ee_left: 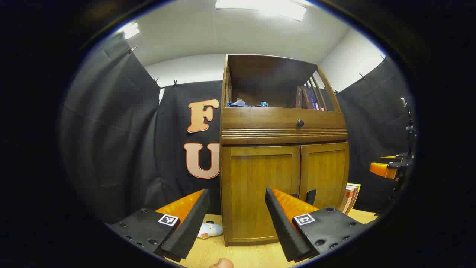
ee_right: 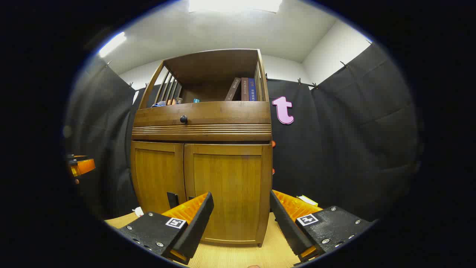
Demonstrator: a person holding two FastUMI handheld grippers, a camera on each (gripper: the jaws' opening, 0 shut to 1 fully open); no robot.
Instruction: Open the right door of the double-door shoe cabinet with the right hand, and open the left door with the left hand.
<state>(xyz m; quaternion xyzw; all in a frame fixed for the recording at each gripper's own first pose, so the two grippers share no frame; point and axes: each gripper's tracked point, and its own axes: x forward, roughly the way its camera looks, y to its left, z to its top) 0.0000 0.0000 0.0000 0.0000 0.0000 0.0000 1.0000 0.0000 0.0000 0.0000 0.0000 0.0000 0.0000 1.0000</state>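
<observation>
brown wooden double-door shoe cabinet point(ee_right: 202, 149) mid-frame, both doors closed | right hand-held gripper point(ee_right: 240, 217) and left hand-held gripper point(ee_left: 236, 219) both wide open, empty | advice: hook small black right-door handle point(ee_right: 171, 200) at lower centre seam, swing outward first

Booth interior, low vantage, from my two feeds.

I see black cloth walls point(ee_left: 122, 130) pinned up by small clips on three sides, with white painted wall point(ee_right: 331, 48) and a white ceiling point(ee_left: 223, 33) above them. Bright rectangular ceiling light panels point(ee_left: 264, 7) glare overhead; a smaller one point(ee_right: 111, 44) sits off to the side in the right gripper view. Underfoot is a pale wood-grain floor point(ee_right: 238, 257). A small white soft object point(ee_left: 210, 229) lies on the floor against the cloth, and a leaning stack of books point(ee_left: 349, 197) rests there too.
</observation>
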